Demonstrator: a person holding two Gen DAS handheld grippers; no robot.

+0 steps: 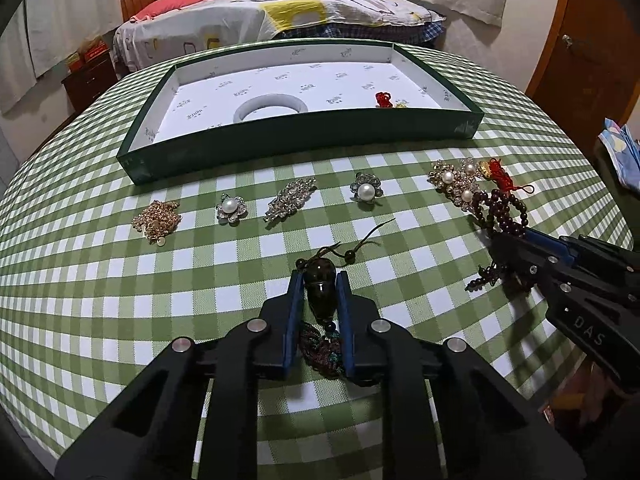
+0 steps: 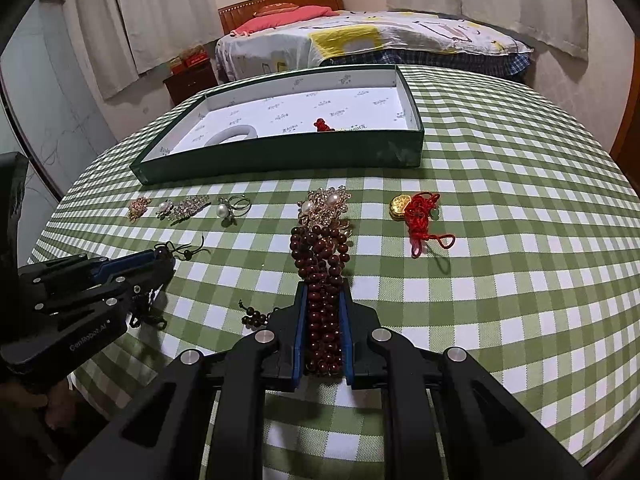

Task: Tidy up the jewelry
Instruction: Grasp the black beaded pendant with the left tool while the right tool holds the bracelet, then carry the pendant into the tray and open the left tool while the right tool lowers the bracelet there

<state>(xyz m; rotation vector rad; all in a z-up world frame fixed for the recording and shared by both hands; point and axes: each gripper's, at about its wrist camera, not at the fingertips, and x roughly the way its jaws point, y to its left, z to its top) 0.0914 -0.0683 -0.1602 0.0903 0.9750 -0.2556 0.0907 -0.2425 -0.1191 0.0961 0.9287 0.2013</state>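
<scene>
While the left gripper (image 1: 320,280) clamps a dark pendant (image 1: 320,286) low over the checked table (image 1: 200,280), the right gripper (image 2: 323,292) pinches a dark red bead strand (image 2: 320,264) whose far end lies against a pearl brooch cluster (image 2: 326,204). Beyond both stands the green tray (image 1: 280,144), holding a white bangle (image 1: 272,106) and a red knot charm (image 1: 384,99). Four brooches lie in a row before it.

Woven checked cloth tablecloth (image 1: 200,280), glossy wooden beads (image 2: 320,248), paper-lined cardboard box (image 1: 280,144)
</scene>
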